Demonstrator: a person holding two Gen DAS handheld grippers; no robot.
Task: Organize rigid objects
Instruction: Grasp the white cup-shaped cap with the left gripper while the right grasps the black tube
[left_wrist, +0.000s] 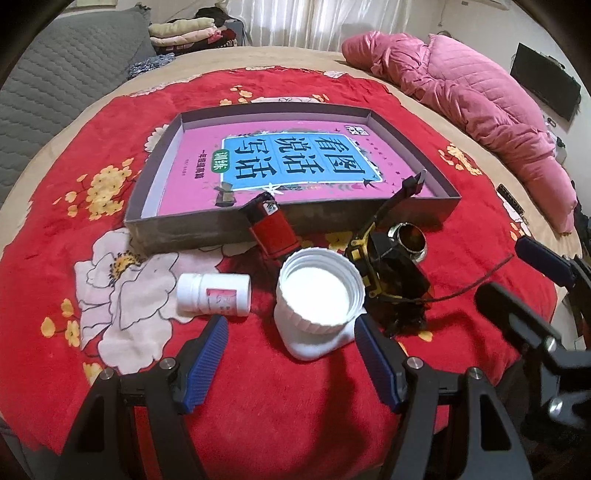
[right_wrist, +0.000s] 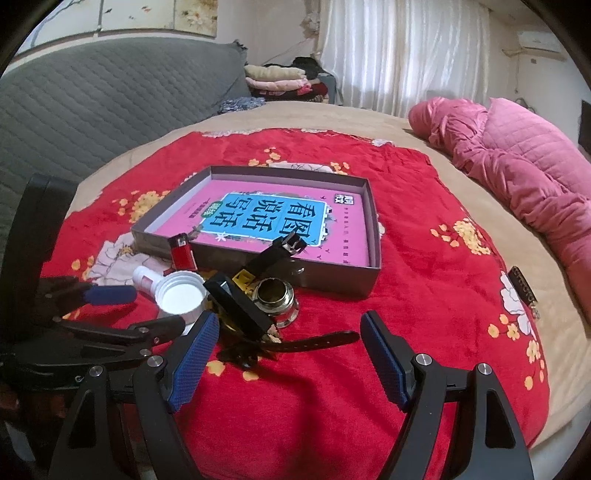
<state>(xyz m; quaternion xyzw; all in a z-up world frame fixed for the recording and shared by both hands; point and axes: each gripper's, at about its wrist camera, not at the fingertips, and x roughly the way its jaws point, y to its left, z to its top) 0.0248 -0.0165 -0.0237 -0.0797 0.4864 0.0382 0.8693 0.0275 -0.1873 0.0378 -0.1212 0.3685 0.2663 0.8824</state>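
Observation:
A grey shallow box with a pink book inside lies on the red blanket. In front of it lie a red lighter, a white open jar, a small white bottle on its side, a metal ring-shaped part, and a black-and-yellow tool with a strap. My left gripper is open, its fingers on either side of the jar's near end. My right gripper is open and empty above the black strap.
A pink quilt lies along the bed's right side. A grey padded headboard and folded clothes are at the back left. A small dark tag lies at the blanket's right edge.

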